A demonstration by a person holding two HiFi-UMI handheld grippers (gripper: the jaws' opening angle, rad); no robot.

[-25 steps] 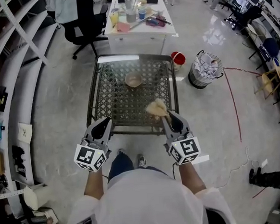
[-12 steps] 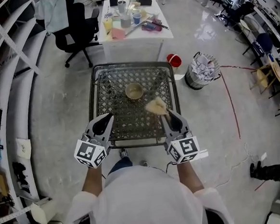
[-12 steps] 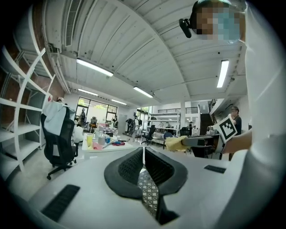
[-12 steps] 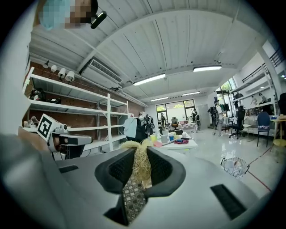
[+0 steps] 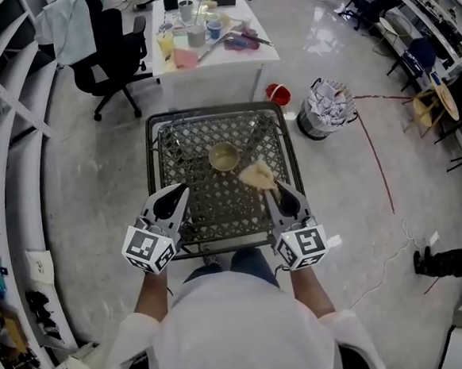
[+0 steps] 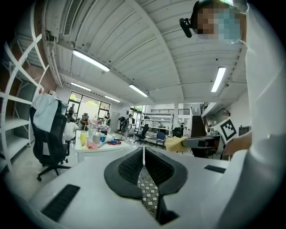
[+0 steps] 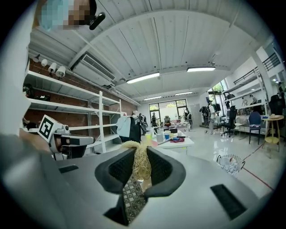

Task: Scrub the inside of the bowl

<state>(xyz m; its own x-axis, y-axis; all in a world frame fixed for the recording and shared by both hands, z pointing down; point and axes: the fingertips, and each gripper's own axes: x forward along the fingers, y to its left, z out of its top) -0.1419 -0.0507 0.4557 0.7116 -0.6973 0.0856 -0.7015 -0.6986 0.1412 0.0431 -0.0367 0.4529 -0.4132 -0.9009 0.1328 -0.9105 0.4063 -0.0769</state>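
Left tongs (image 6: 143,152) pressed together, nothing between, pointing level across workshop. Right tongs (image 6: 185,142) alongside, gripping yellow scrubber (image 6: 173,143). Cluttered white surface (image 6: 96,150), black chair (image 6: 50,138) beyond.

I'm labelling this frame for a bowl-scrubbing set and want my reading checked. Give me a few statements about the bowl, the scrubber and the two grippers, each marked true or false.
1. The right gripper is shut on a yellowish fibrous scrubber. True.
2. The left gripper holds the bowl by its rim. False: its jaws are together on nothing, and it is apart from the bowl.
3. The bowl stands on the metal lattice table. True.
4. The scrubber is pressed into the bowl. False: in the head view it is held outside the bowl's rim, on the side nearer the person.
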